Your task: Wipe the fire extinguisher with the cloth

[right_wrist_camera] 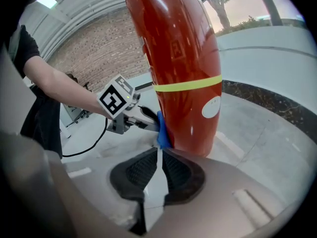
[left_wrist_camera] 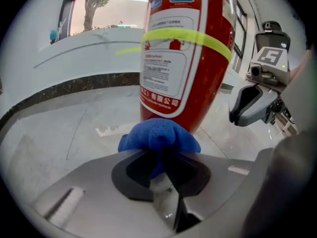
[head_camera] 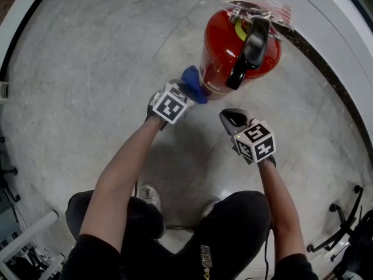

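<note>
A red fire extinguisher [head_camera: 224,51] with a black handle and a yellow band stands upright on the grey floor. My left gripper [head_camera: 187,91] is shut on a bunched blue cloth [head_camera: 192,83]. The cloth is against the cylinder's lower left side. In the left gripper view the cloth [left_wrist_camera: 159,135] bulges out of the jaws, just under the white label of the extinguisher [left_wrist_camera: 183,48]. My right gripper [head_camera: 233,118] hangs a little short of the cylinder's near side. Its tips meet with nothing between them, and the extinguisher [right_wrist_camera: 178,58] rises just beyond it [right_wrist_camera: 159,155].
A white raised kerb [head_camera: 326,22] over a dark stone band curves behind the extinguisher. A black chair base [head_camera: 344,226] stands at the lower right. The person's shoes [head_camera: 150,196] and a thin cable lie near the bottom. Grey stone floor spreads to the left.
</note>
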